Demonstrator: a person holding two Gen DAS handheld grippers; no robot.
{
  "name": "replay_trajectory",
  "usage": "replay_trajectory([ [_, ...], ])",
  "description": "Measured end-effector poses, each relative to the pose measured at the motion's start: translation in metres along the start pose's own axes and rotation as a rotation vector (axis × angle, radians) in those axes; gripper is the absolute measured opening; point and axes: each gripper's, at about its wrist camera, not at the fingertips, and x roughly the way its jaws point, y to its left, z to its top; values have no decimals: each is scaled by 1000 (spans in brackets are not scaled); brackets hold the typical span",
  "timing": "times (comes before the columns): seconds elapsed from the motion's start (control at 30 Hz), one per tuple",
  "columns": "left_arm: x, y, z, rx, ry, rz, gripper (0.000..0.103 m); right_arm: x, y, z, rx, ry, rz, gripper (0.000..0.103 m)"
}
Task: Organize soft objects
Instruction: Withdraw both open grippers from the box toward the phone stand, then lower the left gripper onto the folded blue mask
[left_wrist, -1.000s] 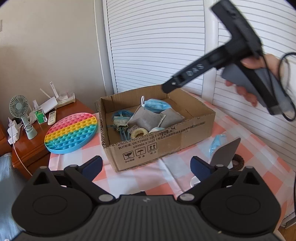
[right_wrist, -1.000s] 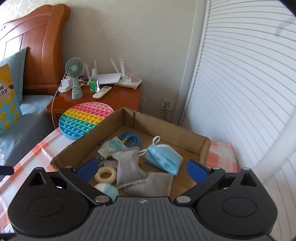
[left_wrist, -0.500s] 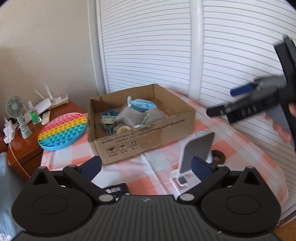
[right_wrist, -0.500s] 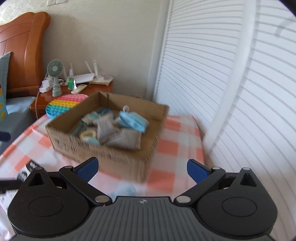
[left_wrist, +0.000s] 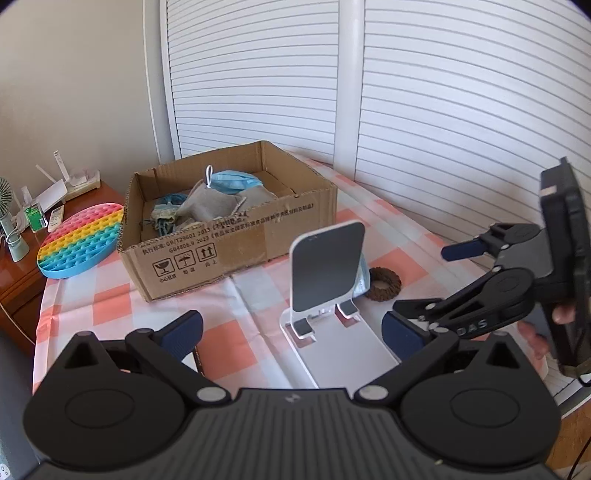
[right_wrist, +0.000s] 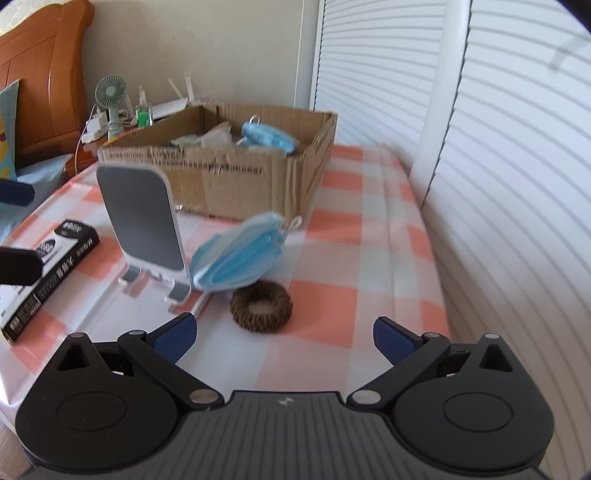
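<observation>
Right now both tools hang over the checked counter (right_wrist: 376, 229) with nothing in them. The left gripper (left_wrist: 291, 328) has its blue-padded fingers (left_wrist: 183, 326) spread wide, and between them, further off, a white phone stand (left_wrist: 325, 266) sits upright on the counter. The right gripper (right_wrist: 282, 334) is spread wide as well; in the left wrist view it shows at the right edge (left_wrist: 424, 291), held in a hand (left_wrist: 535, 334). A cardboard box (left_wrist: 236, 247) stands on the counter beyond the phone stand, and inside it lie a blue face mask (left_wrist: 232, 181), grey cloth pouches (left_wrist: 210, 203) and some blue-green soft bits at the left end, too tangled to name. Outside the box, a second blue face mask (right_wrist: 238, 258) leans against the back of the phone stand, and a brown hair tie (right_wrist: 262, 306) lies flat on the counter just in front of that mask, close to the right gripper's fingers but not touched by them. A black carton (right_wrist: 48, 273) lies on the counter left of the stand. Left of the box, a round rainbow bubble toy (left_wrist: 79, 240) rests partly on the counter's edge. Beyond it a wooden nightstand (left_wrist: 14, 273) carries a small green fan (right_wrist: 110, 96) and a white router (left_wrist: 51, 192).
</observation>
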Motion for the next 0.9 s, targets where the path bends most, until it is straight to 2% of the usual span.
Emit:
replay_trajectory([
  [0.27,6,-10,-2,37,15,-28,102,23,-3,-14,22,45,37,103],
  [0.4,11,-11,-4,24,33,-42,102,28,0,-15,-37,33,22,103],
  [0.7,22,-10,-2,9,60,-60,102,40,-6,-4,-113,10,53,103],
  [0.73,23,-10,-2,11,63,-62,102,41,-4,-3,-129,4,56,102],
  [0.8,23,-12,-2,21,67,-62,102,42,-2,-1,-155,-6,61,94],
  [0.83,23,-12,-3,28,68,-62,102,42,-2,0,-160,-9,68,87],
  [0.9,23,-12,-3,34,73,-61,102,42,-2,2,-159,-15,93,82],
])
